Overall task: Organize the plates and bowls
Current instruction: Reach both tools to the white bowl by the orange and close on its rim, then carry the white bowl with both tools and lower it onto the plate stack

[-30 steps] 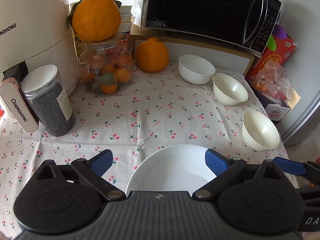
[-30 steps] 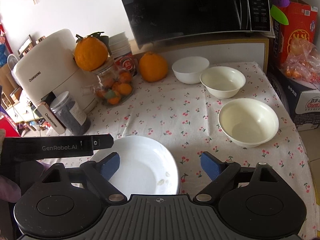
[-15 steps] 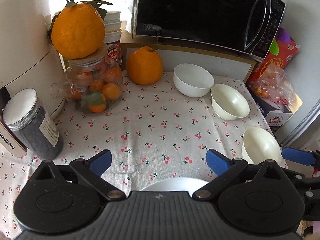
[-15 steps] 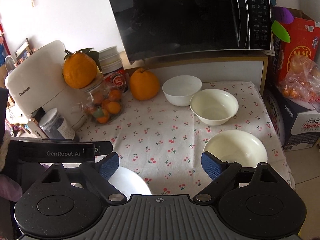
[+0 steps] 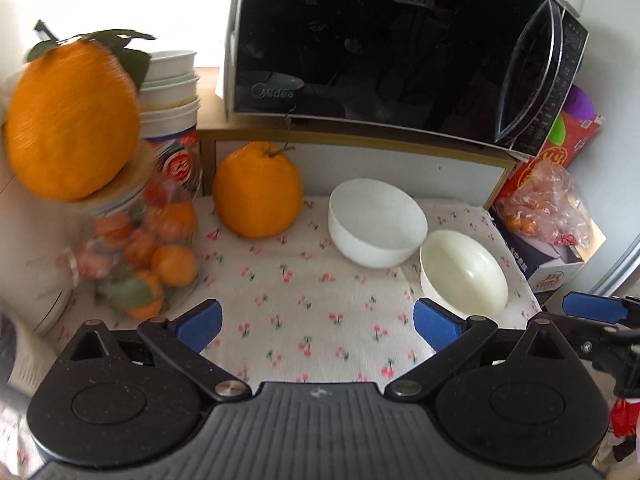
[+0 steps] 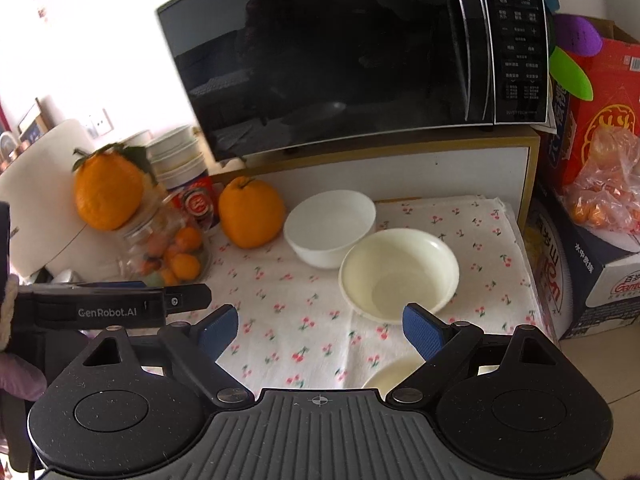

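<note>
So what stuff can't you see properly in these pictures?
- Third bowl: right wrist view shows only a rim sliver; the right gripper body hides the rest.
- Glass jar of small oranges: motion-blurred in the left wrist view.
- Microwave interior: dark door, only reflections.
- Red box: cut off by the right edge.

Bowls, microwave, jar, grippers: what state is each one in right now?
white bowl: upright, empty
cream bowl: upright, empty, beside the white one
microwave: door closed
glass jar: holds small oranges, big orange on its lid
left gripper: open, empty
right gripper: open, empty
</note>
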Demonstrator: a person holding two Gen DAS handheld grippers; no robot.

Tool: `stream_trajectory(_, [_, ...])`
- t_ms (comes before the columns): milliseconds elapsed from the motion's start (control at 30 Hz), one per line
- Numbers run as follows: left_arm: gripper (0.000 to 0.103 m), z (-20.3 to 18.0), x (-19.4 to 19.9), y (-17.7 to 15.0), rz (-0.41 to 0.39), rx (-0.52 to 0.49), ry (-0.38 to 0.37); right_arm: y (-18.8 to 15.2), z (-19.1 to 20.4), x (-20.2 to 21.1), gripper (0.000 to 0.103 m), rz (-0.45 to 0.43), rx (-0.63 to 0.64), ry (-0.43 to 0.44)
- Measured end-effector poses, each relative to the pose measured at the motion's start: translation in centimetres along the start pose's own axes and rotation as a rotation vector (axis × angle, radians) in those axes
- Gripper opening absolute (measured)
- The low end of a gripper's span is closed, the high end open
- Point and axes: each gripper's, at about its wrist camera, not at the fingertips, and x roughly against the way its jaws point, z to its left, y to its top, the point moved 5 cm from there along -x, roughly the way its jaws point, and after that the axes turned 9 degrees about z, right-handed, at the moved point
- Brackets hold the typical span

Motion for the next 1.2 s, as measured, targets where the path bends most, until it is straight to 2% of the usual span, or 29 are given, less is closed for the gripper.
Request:
stream_trajectory(167, [0.099, 0.5, -3.0, 2.5, 0.000, 0.091, -0.090, 3.9, -1.7, -2.7, 0.091, 0.001, -0.021, -0.002])
stream_trajectory(300, [0.085, 0.5, -4.8, 4.1, 0.002, 0.117, -0.114, 6.5, -3.0, -4.9, 0.091, -0.014, -0.063, 0.003])
stream_trajectory(500, [0.061, 0.6, -6.8, 5.1, 0.010, 0.107, -0.105, 8.4, -4.4, -8.5, 0.089, 0.007, -0.126, 0.005])
stream_trajectory(567, [0.053, 0.6, -7.4, 5.2, 0.019, 0.109, -0.111, 8.7, -4.6, -9.5, 0.083, 0.013, -0.135, 0.012])
stream_trajectory(667, [0.043, 0.7, -8.1, 5.3, 0.029, 0.118, -0.120, 9.2, -4.8, -10.9, 0.067, 0.029, -0.172, 0.021])
stream_trajectory(733, [0.037, 0.7, -8.5, 5.3, 0.039, 0.131, -0.131, 9.4, -5.0, -11.8, 0.052, 0.039, -0.197, 0.031])
stream_trajectory(833, [0.027, 0.6, -8.9, 5.2, 0.048, 0.138, -0.143, 9.3, -5.0, -13.1, 0.037, 0.058, -0.218, 0.035])
stream_trajectory(967, [0.021, 0.1, -9.7, 5.2, 0.068, 0.140, -0.147, 8.9, -5.1, -14.6, 0.027, 0.082, -0.233, 0.018])
stream_trajectory(1067, [0.013, 0.0, -9.9, 5.4, 0.077, 0.145, -0.157, 8.5, -5.1, -15.5, 0.013, 0.099, -0.256, 0.023])
stream_trajectory(1200, [0.012, -0.2, -9.7, 5.8, 0.066, 0.133, -0.132, 8.1, -5.1, -15.4, 0.010, 0.092, -0.277, 0.023])
